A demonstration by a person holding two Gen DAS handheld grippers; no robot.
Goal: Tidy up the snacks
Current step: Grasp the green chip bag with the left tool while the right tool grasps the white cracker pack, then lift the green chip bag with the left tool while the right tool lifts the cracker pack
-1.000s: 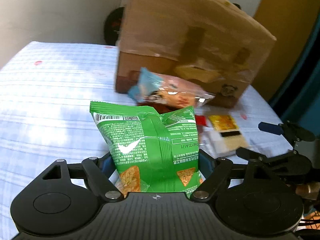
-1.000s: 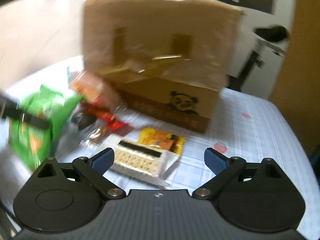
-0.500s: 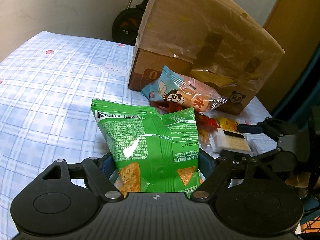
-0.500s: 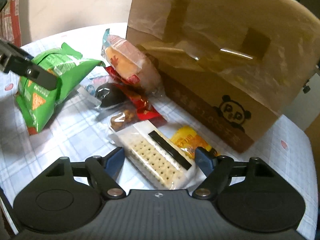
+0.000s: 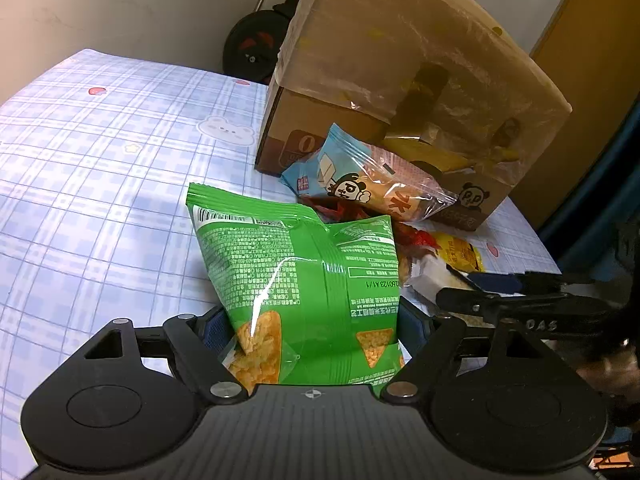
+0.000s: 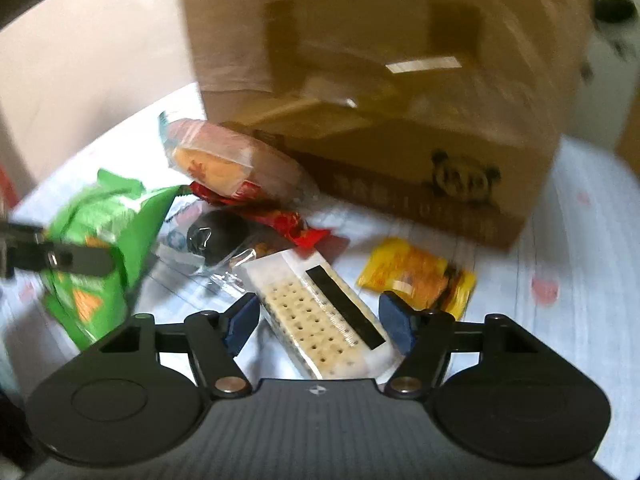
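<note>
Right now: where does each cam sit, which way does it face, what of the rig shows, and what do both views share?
Left wrist: sits behind the left gripper, looking forward over the green chip bag clamped in its fingers, toward the cardboard box; the right gripper shows at right.
Right wrist: sits behind the right gripper, open around the cracker pack, facing the box; the left gripper's finger shows at left; frame is blurred.
Shared: chip bag, box, panda snack bag, yellow packet, plaid tablecloth.
</note>
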